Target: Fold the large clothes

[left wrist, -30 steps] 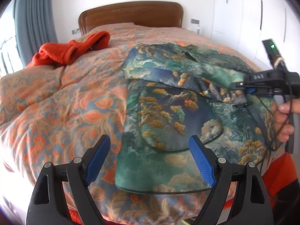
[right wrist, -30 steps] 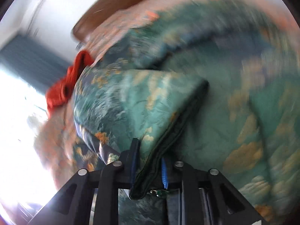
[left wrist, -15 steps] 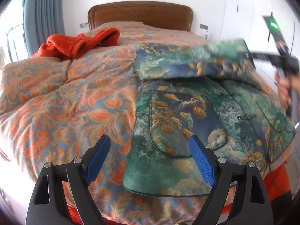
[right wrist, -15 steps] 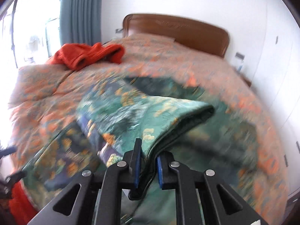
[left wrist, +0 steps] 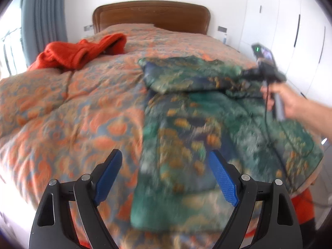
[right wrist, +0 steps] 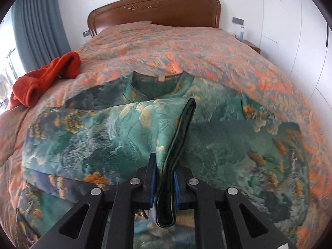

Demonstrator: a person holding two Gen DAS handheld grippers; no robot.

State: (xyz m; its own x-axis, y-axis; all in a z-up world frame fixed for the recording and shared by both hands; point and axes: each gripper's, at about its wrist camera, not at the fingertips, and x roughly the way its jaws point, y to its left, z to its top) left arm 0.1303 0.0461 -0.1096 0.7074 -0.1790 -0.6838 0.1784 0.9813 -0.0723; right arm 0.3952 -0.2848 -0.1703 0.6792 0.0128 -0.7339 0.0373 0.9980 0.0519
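A large green-blue jacket with a gold landscape print lies spread, front up, on the right half of the bed. My right gripper is shut on the dark-edged cuff of its sleeve, which is drawn across the chest below the collar. The left wrist view shows the same gripper at the sleeve's right end, held by a person's hand. My left gripper hovers above the jacket's near hem. Its jaws are opening and nothing is between the blue pads.
An orange-red knitted garment lies bunched at the bed's far left. The orange paisley quilt covers the bed up to a wooden headboard. White wardrobe doors stand on the right, a grey-blue curtain on the left.
My right gripper has swung the sleeve from over the jacket's lower front up and across to the right, so it lies stretched over the chest. The left gripper has drawn back and risen slightly.
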